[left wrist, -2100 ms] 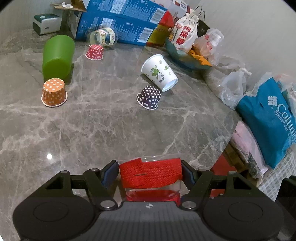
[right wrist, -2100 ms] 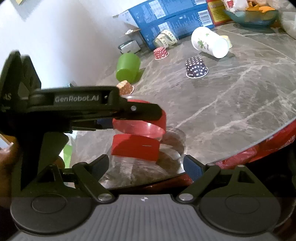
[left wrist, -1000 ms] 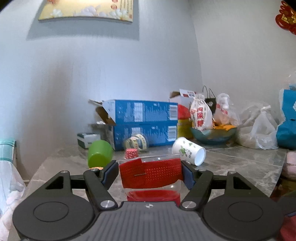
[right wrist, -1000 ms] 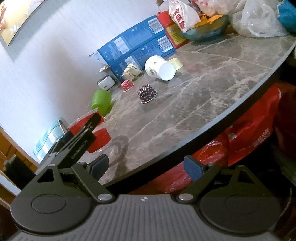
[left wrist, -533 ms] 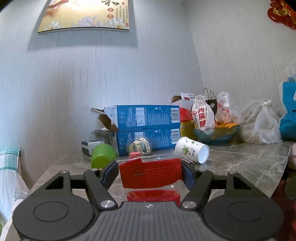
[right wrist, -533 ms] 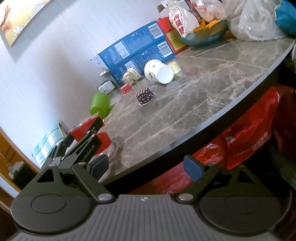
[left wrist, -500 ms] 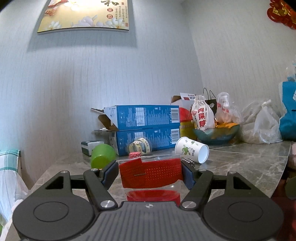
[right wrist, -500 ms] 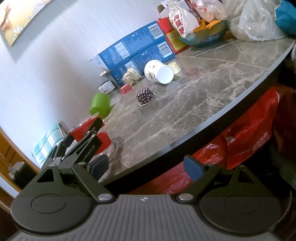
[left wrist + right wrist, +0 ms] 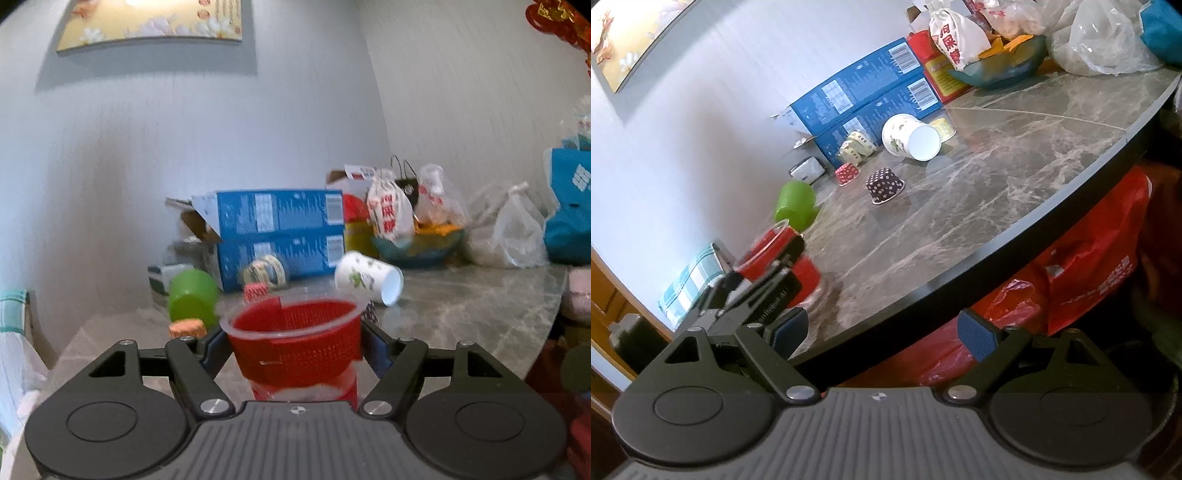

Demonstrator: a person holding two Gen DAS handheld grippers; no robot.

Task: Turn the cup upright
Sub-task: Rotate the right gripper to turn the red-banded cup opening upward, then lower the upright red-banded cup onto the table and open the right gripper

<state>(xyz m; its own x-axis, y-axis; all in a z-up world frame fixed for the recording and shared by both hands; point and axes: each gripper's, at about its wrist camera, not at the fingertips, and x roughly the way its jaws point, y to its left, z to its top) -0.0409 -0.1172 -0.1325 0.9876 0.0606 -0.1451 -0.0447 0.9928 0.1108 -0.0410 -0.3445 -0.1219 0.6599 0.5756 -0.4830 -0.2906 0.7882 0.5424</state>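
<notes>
Clenched in left gripper (image 9: 293,341): red-sleeved clear cup (image 9: 295,341), mouth up, over marble tabletop (image 9: 1015,162); right gripper (image 9: 882,334) spread, empty.

Cup (image 9: 295,347) base hidden behind left gripper (image 9: 295,343) body.

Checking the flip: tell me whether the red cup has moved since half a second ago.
Yes. The red cup has tipped in the left tongs; its open mouth now shows, rim risen toward the blue boxes behind.

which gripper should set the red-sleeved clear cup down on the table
Left. The left gripper is shut on the red-sleeved clear cup, mouth up, over the marble table near its edge. The right gripper is open with nothing in it, off the table's edge.
</notes>
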